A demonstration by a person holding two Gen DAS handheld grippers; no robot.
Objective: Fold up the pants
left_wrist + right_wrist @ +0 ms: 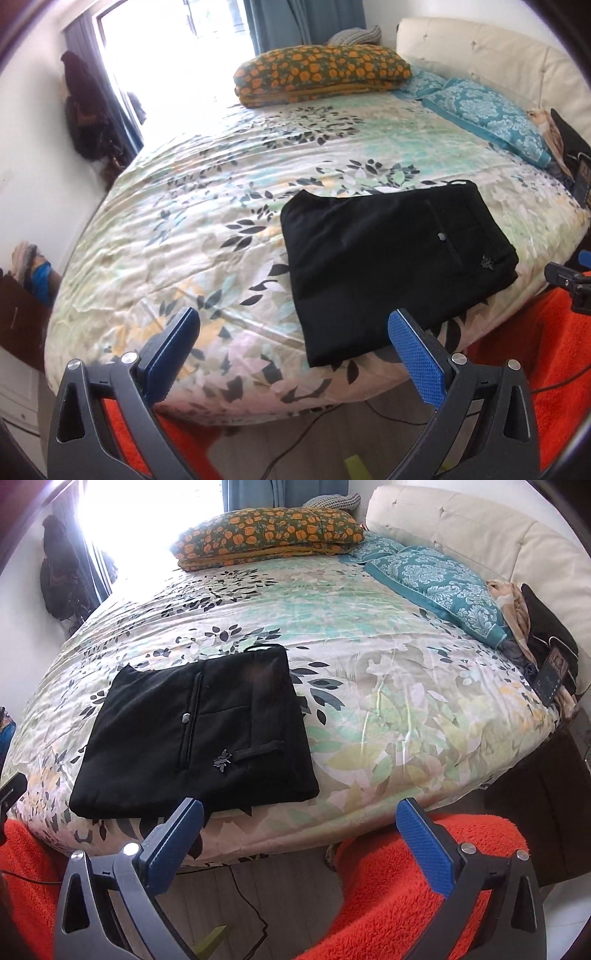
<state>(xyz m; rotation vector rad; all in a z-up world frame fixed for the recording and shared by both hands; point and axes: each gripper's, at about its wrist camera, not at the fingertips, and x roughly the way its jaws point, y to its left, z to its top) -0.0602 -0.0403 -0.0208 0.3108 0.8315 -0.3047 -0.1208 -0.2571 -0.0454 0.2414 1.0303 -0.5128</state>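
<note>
Lying folded into a flat black square, the pants [395, 266] [199, 738] rest on the floral bed [184, 206] [388, 686] near its front edge. Both the left gripper [291, 343] and right gripper [301, 830] hang before the edge, fingers spread, holding nothing.

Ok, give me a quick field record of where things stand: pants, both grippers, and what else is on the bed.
pants: black pants folded into a compact rectangle, lying flat near the bed's front edge
bed: floral bedspread
left gripper: open, empty, apart from the pants
right gripper: open, empty, off the bed's front edge
far side of bed: orange floral pillow, teal patterned pillow
task state: looks folded; nothing held
</note>
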